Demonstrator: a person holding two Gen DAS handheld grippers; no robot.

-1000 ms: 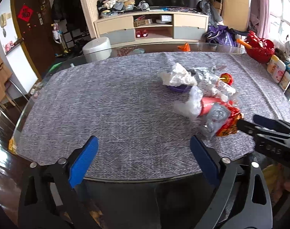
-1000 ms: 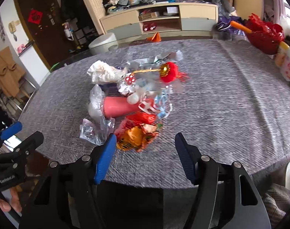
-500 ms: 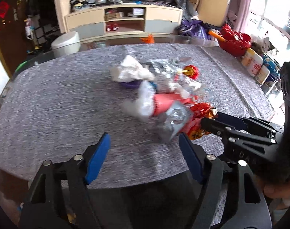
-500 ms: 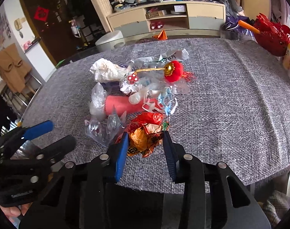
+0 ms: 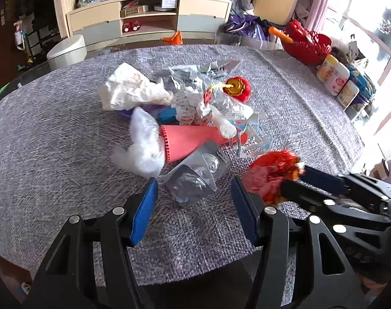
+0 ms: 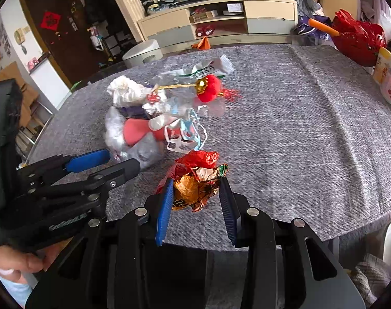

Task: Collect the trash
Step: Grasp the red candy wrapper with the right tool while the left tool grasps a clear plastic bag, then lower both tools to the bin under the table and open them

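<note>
Between the right gripper (image 6: pixel 196 200) jaws: red-orange foil wrapper (image 6: pixel 195 180) now clamped, 1 second ago unpinched; left gripper (image 5: pixel 192 200) jaws closing around clear plastic packet (image 5: pixel 195 177), no contact yet; remaining trash pile (image 5: pixel 185 113) mid-table (image 5: pixel 53 128).

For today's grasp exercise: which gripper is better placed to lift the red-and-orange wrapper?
Right. The right gripper already has its pads pressing the wrapper; the left gripper is closing around clear plastic instead.
</note>
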